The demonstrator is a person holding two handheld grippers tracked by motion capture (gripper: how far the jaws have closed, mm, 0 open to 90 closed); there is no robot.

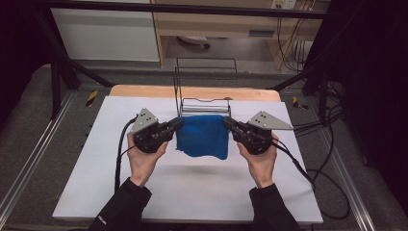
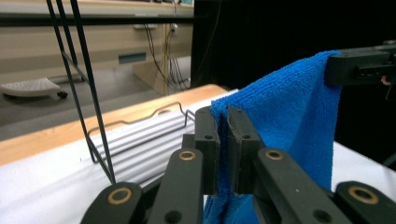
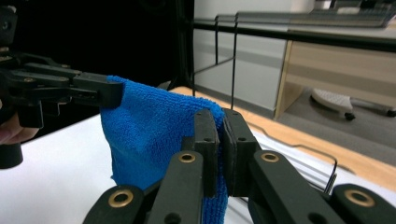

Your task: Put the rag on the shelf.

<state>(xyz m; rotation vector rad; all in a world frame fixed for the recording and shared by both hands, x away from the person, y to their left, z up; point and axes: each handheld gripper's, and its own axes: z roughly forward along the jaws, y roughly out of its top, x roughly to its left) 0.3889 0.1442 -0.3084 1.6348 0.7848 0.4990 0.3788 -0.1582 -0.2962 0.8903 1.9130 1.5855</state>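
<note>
A blue cloth (image 1: 202, 136) hangs folded in the air above the white table, stretched between both grippers. My left gripper (image 1: 178, 124) is shut on its upper left corner, and my right gripper (image 1: 225, 122) is shut on its upper right corner. In the left gripper view the cloth (image 2: 289, 116) is pinched between the jaws of the left gripper (image 2: 223, 123), and the other gripper holds the far corner. In the right gripper view the cloth (image 3: 154, 130) runs from the right gripper (image 3: 221, 126) to the other gripper's jaws at the left.
A black wire rack (image 1: 204, 86) stands just behind the cloth, its base on the white table cover (image 1: 96, 178). The wooden table edge (image 1: 144, 90) lies beyond it. Cables trail from both grippers, several along the floor at the right.
</note>
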